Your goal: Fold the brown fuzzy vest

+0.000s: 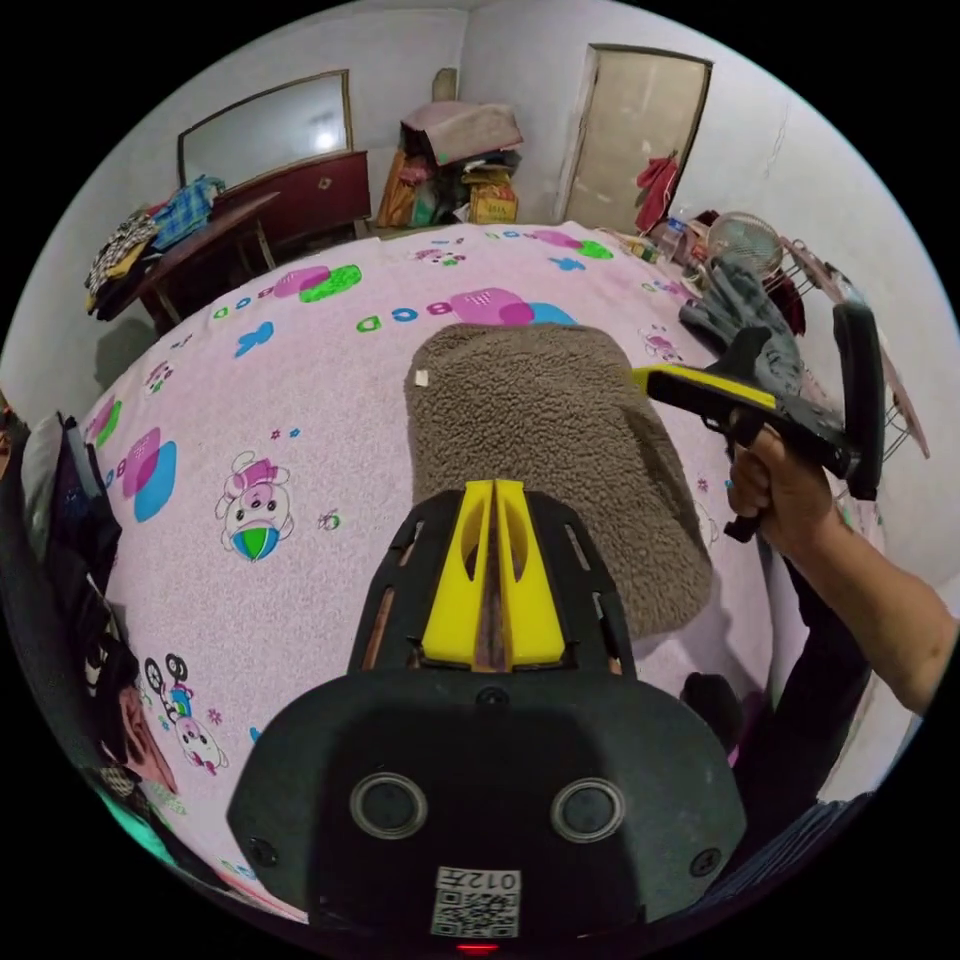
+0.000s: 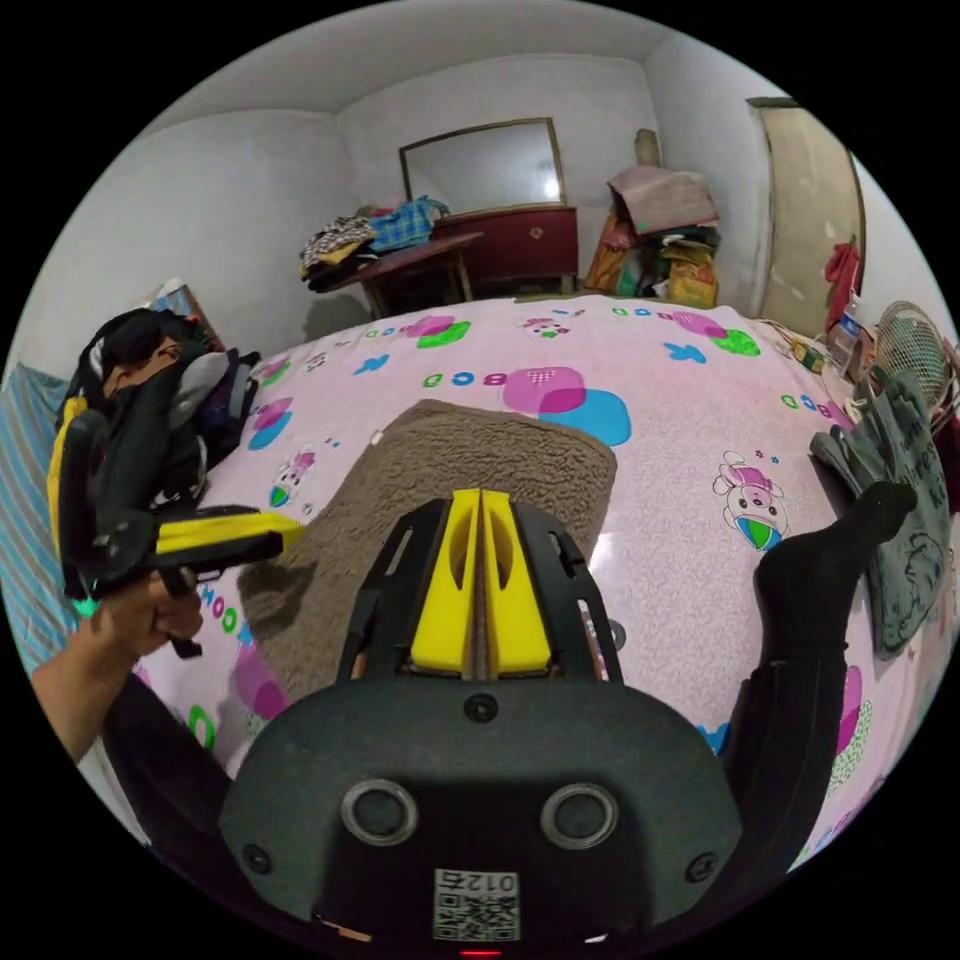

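Folded brown fuzzy vest [image 1: 550, 450] — seemingly ungripped

Vest: the brown fuzzy vest [image 1: 545, 450] lies folded into a compact rounded block on the bed, a small white tag at its far left corner.
Bed: a pink bedsheet [image 1: 300, 420] printed with cartoon figures and letters.
Left hand-held gripper [image 1: 493, 490]: yellow jaws pressed together, empty, above the vest's near edge.
Right hand-held gripper [image 1: 645, 377]: held in a hand [image 1: 775, 490] at the right, its yellow tip over the vest's right edge.
Gloves: a grey pair [image 1: 745, 305] at the bed's far right.
Room: a mirror [image 1: 265, 125] above a dark red dresser [image 1: 310, 195], a door [image 1: 640, 130] beyond.
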Tool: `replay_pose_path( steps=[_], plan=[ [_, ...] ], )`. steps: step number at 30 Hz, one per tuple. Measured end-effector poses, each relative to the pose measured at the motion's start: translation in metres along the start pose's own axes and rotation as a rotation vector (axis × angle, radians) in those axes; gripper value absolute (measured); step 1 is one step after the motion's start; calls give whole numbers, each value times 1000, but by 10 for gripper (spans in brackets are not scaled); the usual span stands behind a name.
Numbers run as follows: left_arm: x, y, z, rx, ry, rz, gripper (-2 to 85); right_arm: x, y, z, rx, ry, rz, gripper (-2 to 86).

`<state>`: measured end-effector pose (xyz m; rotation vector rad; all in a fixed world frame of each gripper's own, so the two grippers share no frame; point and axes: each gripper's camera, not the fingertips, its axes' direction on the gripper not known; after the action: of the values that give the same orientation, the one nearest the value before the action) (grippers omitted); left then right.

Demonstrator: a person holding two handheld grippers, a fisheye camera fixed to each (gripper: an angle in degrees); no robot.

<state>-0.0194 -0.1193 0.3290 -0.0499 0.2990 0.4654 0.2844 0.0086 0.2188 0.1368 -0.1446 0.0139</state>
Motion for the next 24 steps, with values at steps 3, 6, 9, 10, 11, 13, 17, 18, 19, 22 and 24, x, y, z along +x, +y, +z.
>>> replay_pose_path(
  steps=[3,6,9,10,11,13,17,18,19,22,24],
  plan=[
    [5,-5,27,-86,-21,7,4,0,-7,34,-80,123,-12,-10],
    [-1,6,40,-45,7,-18,3,13,-1,54,-111,66,-17,-10],
    [-6,12,42,-23,28,-25,1,21,3,56,-107,21,-74,-10],
    [-7,13,43,-16,35,-29,1,20,5,55,-94,32,-116,-10],
    [-6,14,43,-16,35,-33,1,19,7,55,-90,36,-128,-10],
    [-4,13,42,-23,24,-22,1,23,5,49,-93,15,-99,-9],
    [-7,18,27,-25,68,-47,5,31,6,22,-119,-57,14,-7],
    [-7,21,23,-22,66,-54,5,32,12,9,-120,-78,37,-7],
    [-6,27,15,-8,62,-54,6,32,22,-6,-111,-98,39,-5],
    [0,46,-3,20,80,-34,7,32,53,-35,-149,-155,63,16],
    [7,62,-11,24,55,-11,8,34,73,-49,-176,-213,93,45]
  ],
)
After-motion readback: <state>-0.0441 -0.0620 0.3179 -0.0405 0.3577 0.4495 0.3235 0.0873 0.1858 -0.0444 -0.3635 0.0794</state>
